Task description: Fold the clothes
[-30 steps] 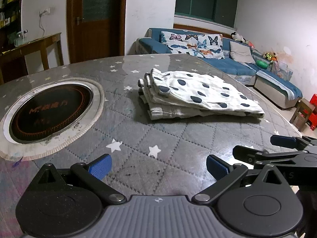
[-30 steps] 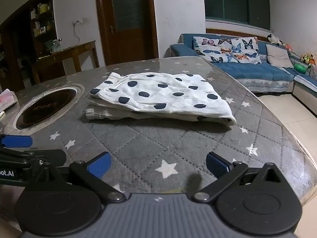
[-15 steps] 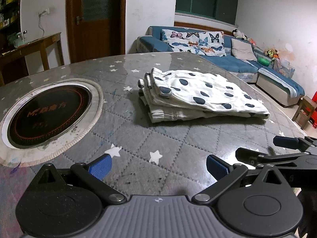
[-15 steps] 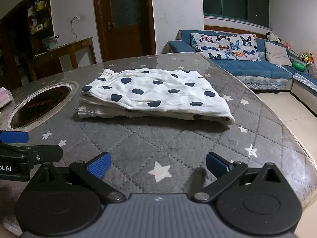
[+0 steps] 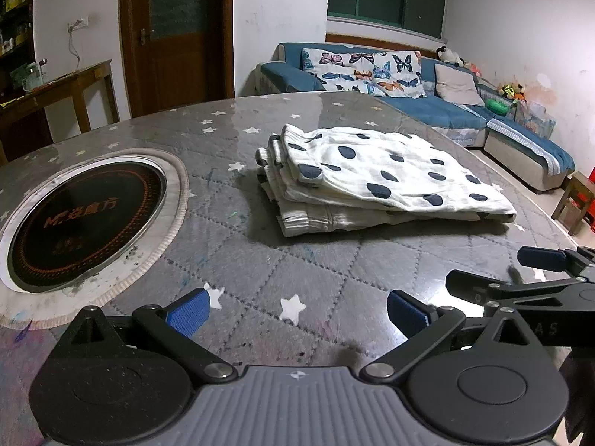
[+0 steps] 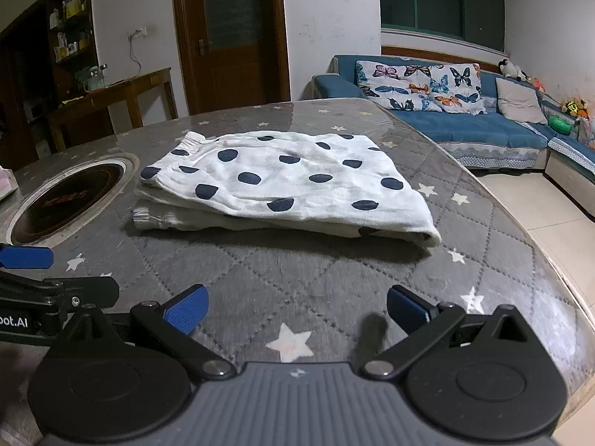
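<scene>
Left tongs spread wide, empty, low over tabletop; right tongs likewise, side by side.

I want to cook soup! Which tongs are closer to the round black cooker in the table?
Left. The left tongs sit just beside the round cooker, which lies to their left. The right tongs are further off, past the spotted clothes.

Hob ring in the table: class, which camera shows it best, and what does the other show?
Left wrist: the hob sits near and whole, its lettering visible. Right wrist shows it farther off, small and foreshortened at the left.
</scene>
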The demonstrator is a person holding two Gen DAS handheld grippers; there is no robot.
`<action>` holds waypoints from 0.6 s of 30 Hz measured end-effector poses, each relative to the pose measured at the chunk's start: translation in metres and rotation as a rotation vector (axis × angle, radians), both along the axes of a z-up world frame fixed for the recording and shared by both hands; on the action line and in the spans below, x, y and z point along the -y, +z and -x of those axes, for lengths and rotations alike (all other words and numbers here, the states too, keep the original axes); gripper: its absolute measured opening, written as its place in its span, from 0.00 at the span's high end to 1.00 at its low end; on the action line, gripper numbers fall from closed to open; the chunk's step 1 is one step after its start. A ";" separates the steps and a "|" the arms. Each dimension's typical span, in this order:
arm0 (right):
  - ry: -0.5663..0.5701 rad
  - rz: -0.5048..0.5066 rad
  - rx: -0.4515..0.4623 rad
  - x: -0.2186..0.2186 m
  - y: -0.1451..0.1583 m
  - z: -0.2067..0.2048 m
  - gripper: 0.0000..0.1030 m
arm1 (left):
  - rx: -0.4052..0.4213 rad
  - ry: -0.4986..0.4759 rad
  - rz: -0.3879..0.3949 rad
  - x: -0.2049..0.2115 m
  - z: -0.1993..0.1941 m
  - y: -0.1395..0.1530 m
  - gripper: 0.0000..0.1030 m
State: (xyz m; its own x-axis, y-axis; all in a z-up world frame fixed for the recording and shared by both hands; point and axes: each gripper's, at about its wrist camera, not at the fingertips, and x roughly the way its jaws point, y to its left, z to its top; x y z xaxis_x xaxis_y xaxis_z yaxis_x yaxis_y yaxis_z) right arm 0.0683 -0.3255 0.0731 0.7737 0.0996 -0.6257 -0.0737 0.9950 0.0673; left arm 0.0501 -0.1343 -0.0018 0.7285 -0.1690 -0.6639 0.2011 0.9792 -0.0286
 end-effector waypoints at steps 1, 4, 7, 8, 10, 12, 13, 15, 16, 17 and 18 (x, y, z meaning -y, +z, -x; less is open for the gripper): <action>0.001 0.000 -0.001 0.000 0.000 -0.001 0.00 | 0.000 -0.001 -0.001 0.000 -0.001 0.000 0.00; 0.003 -0.001 -0.003 0.000 -0.001 -0.002 0.00 | 0.000 -0.001 0.000 0.001 -0.003 0.000 0.00; 0.004 0.000 -0.004 0.000 -0.001 -0.004 0.00 | -0.002 -0.002 0.000 0.002 -0.005 0.000 0.00; 0.005 0.000 -0.004 0.000 -0.001 -0.005 0.00 | -0.003 -0.002 -0.001 0.003 -0.006 -0.001 0.00; 0.004 0.000 -0.005 0.000 -0.001 -0.006 0.00 | -0.005 0.000 -0.003 0.003 -0.007 -0.001 0.00; 0.003 0.000 -0.007 0.001 -0.002 -0.006 0.00 | -0.007 0.000 -0.002 0.003 -0.007 -0.002 0.00; 0.004 -0.001 -0.008 0.001 -0.002 -0.006 0.00 | -0.007 0.001 -0.002 0.002 -0.007 -0.002 0.00; 0.005 0.000 -0.011 0.001 -0.002 -0.007 0.00 | -0.008 0.001 -0.002 0.002 -0.008 -0.002 0.00; 0.006 0.002 -0.011 0.001 -0.002 -0.007 0.00 | -0.008 0.001 -0.003 0.002 -0.008 -0.003 0.00; 0.007 0.004 -0.012 0.000 -0.002 -0.007 0.00 | -0.007 0.001 -0.004 0.002 -0.008 -0.003 0.00; 0.007 0.005 -0.012 0.000 -0.002 -0.007 0.00 | -0.007 0.000 -0.004 0.002 -0.009 -0.002 0.00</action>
